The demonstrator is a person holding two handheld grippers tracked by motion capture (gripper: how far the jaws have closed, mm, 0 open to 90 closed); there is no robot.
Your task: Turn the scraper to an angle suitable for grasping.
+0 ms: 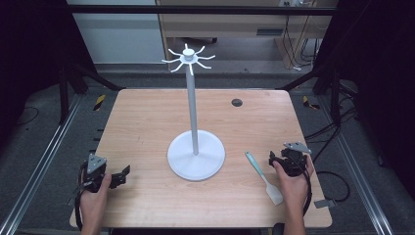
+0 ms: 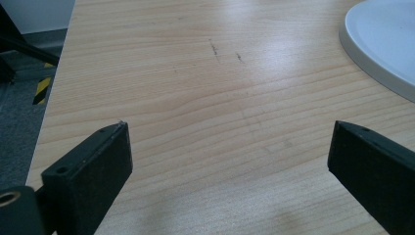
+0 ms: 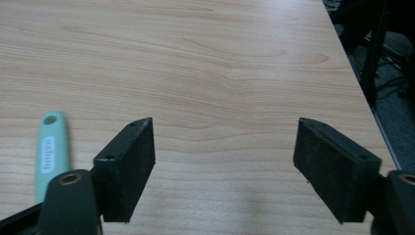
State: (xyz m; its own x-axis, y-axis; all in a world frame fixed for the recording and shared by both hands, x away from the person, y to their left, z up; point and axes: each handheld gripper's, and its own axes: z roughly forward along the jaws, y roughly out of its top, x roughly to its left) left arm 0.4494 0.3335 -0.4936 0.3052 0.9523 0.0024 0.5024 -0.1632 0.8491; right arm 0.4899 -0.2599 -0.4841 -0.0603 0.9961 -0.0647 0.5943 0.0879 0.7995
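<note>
The spatula [image 1: 263, 171] is seen lying just beside the right gripper [image 1: 278, 157], near the table's [image 1: 147, 112] right edge. Both the right and the left gripper [image 1: 123, 175] are held released, with bare wood between the jaws.

Left gripper [image 1: 123, 175] low near front-left, jaws wide apart, nothing between. Right gripper [image 1: 275, 157] front-right, jaws likewise spread, empty.

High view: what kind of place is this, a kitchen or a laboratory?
Probably a laboratory test bench: a bare light wooden table stands inside a black metal frame, loose black cables lie on the grey floor, and a hand-held left gripper is in use.
</note>
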